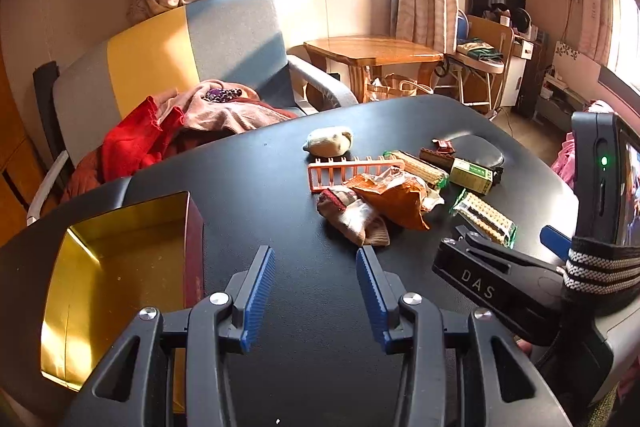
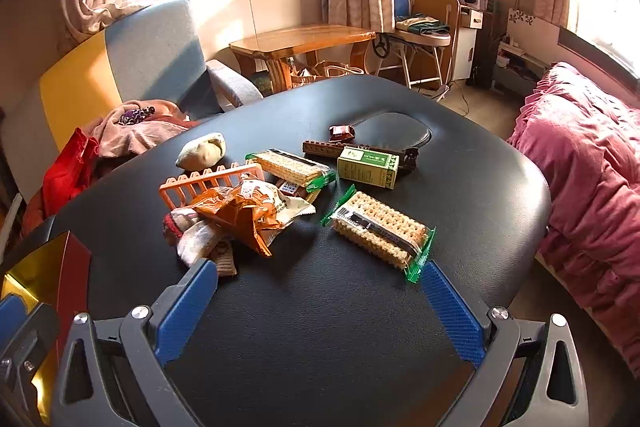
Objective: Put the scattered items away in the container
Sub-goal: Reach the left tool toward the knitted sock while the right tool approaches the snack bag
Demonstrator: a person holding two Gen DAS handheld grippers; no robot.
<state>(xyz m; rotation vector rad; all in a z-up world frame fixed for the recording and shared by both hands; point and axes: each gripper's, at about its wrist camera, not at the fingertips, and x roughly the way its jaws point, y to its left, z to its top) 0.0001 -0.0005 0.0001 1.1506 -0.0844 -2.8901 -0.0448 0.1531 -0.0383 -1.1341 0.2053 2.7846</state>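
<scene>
A red tin with a gold inside stands open on the black table's left, also seen at the left edge. My left gripper hovers just right of it, open, nothing between its blue pads. My right gripper is spread wide and open, low over bare table. Just beyond its right fingertip lies a cracker pack; near its left fingertip lies a striped sock. Behind them sit an orange snack bag, an orange rack, a second cracker pack, a green box and a rolled beige sock.
A brown brick strip and a small red sweet lie at the back by an oval pad. An armchair with clothes stands behind left. Pink bedding borders the table's right edge. The phone on the right hand's tool fills the left view's right side.
</scene>
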